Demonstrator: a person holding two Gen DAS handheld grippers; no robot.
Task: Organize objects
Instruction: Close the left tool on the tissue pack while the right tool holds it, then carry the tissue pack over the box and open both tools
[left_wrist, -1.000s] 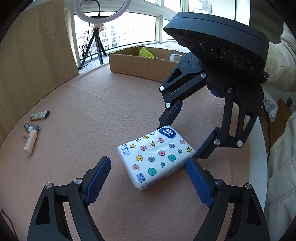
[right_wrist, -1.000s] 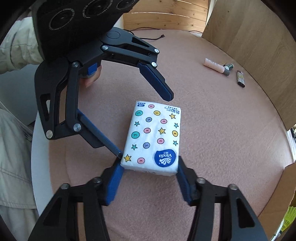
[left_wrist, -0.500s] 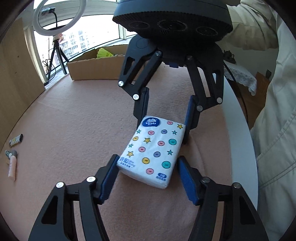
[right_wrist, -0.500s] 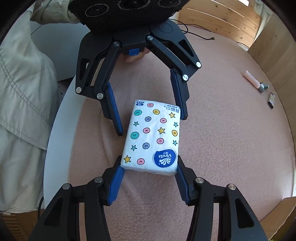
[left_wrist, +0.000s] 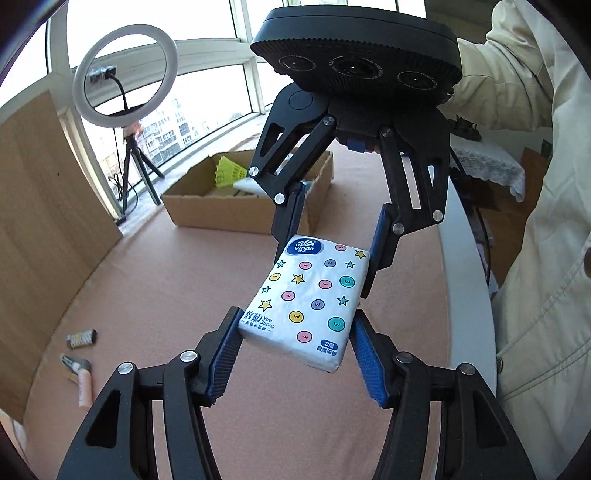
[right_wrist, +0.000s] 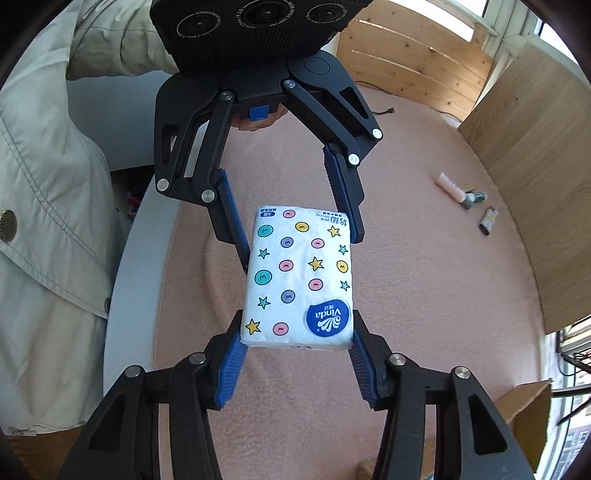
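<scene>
**Tissue pack held between both hand-held grippers above the worktop**

- Worktop (left_wrist: 155, 280): pink felt surface; I see it beneath everything.
- Cardboard box (left_wrist: 221, 212): open, far side of my left view, yellow item inside.
- Ring light (left_wrist: 127, 75): on a tripod, far left by the window.
- Tissue pack (left_wrist: 312, 299): white, dots and stars, raised off the worktop.
- Left hand-held gripper (left_wrist: 295, 354): pinching the pack's near end.
- Right hand-held gripper (right_wrist: 297, 354): pinching the logo end.
- Small tubes (right_wrist: 452, 186): lying far right, well apart.
</scene>
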